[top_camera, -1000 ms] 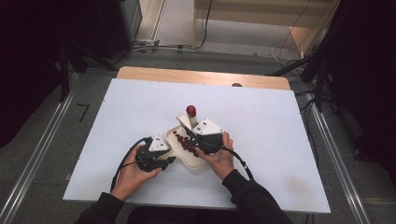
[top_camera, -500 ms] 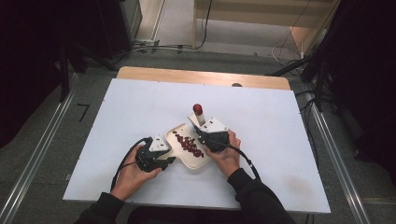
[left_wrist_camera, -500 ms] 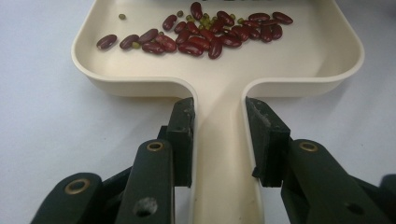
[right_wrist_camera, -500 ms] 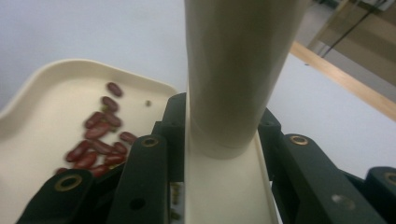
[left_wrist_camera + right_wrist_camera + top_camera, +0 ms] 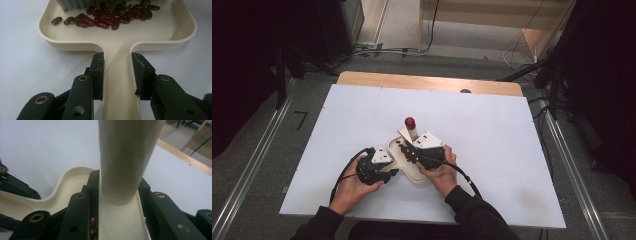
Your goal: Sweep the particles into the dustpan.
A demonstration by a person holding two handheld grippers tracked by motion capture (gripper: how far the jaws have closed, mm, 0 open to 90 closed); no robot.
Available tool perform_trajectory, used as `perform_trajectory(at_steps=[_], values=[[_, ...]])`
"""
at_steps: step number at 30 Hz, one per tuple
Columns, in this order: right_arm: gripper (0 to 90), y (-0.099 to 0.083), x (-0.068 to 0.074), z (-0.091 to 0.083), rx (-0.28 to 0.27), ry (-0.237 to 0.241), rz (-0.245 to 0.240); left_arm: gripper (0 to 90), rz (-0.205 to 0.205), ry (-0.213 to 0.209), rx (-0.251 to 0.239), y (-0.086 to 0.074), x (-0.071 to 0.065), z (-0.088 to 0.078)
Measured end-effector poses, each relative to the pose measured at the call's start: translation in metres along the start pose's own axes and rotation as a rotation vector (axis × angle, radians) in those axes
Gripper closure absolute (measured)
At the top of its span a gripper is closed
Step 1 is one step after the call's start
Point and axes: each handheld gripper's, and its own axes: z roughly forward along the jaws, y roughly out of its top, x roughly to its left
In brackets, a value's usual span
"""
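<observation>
A cream dustpan lies on the white table with dark red beans and a few small green ones in it. My left gripper is shut on the dustpan's handle, one jaw pressing each side. The same gripper shows at the pan's left in the high view. My right gripper is shut on a cream brush handle that rises upright and ends in a red knob. The brush's grey bristles stand at the pan's far edge, by the beans.
A wooden strip runs along the table's far edge. Metal rails flank the table on both sides, with cables on the floor behind. Bare white tabletop surrounds the dustpan.
The brush in my right gripper swung slightly right and away, then came back left and nearer over the pan. My left gripper and the dustpan have stayed put.
</observation>
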Motion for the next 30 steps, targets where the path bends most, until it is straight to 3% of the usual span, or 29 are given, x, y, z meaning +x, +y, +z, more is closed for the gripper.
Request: perform_trajectory(at_steps=[3,9,13,17,22,26,30], values=[[64.4,0.002,0.0,-0.002,-0.008,-0.004,-0.002,66.9,0.0,0.002,-0.003,-0.001,0.0,0.0],[64.4,0.002,-0.022,-0.01,-0.024,-0.049,0.032,66.9,0.003,-0.004,0.0,-0.004,0.001,-0.002],[64.4,-0.005,-0.036,-0.011,-0.008,-0.092,0.034,66.9,0.007,-0.003,0.003,-0.006,0.002,-0.002],[64.4,-0.013,-0.036,-0.007,0.024,-0.112,0.028,66.9,0.006,-0.004,0.004,-0.006,0.002,-0.002],[64.4,-0.012,-0.021,-0.002,0.009,-0.06,0.048,66.9,0.005,-0.004,0.005,-0.006,0.002,-0.002],[64.4,-0.004,-0.011,0.001,-0.024,0.003,0.106,66.9,0.004,-0.003,0.004,-0.007,0.001,-0.001],[64.4,0.002,-0.007,-0.001,-0.045,0.02,0.108,66.9,0.006,-0.005,0.006,-0.008,0.002,-0.001]])
